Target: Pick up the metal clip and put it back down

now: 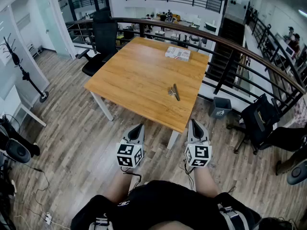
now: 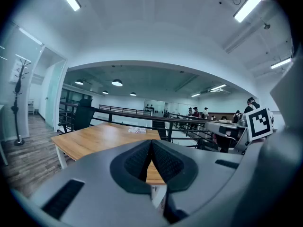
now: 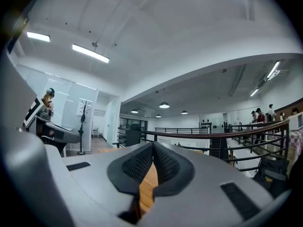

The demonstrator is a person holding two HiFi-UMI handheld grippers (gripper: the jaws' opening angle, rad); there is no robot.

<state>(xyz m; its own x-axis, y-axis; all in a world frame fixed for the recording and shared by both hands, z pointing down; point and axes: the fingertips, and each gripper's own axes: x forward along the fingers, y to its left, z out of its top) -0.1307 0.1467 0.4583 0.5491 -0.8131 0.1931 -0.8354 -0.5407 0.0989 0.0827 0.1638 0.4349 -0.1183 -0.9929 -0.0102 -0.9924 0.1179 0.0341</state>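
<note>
Lowest in the head view, the left gripper (image 1: 139,127) and the right gripper (image 1: 194,122) are held side by side over the wooden floor, just short of the table's (image 1: 134,80) near edge. Each gripper's own view shows its ribbed pads closed tip to tip with nothing between them, so both are shut and empty.

Further up, right of centre in the frame, the metal clip (image 1: 174,92) lies alone on the table, nearer the right gripper and well apart from both. Beyond it, a flat patterned packet (image 1: 178,53) sits near the far edge; a black chair (image 1: 103,40) stands at the table's upper-left corner; a curved railing (image 1: 225,42) runs behind.

The clip looks small, light and stiff; its smooth metal will likely be slippery, and it sits low on the wood. The surest hold is probably across its narrow width, pads squarely on both sides, with the jaws opened first; its finer shape is too small to tell.
</note>
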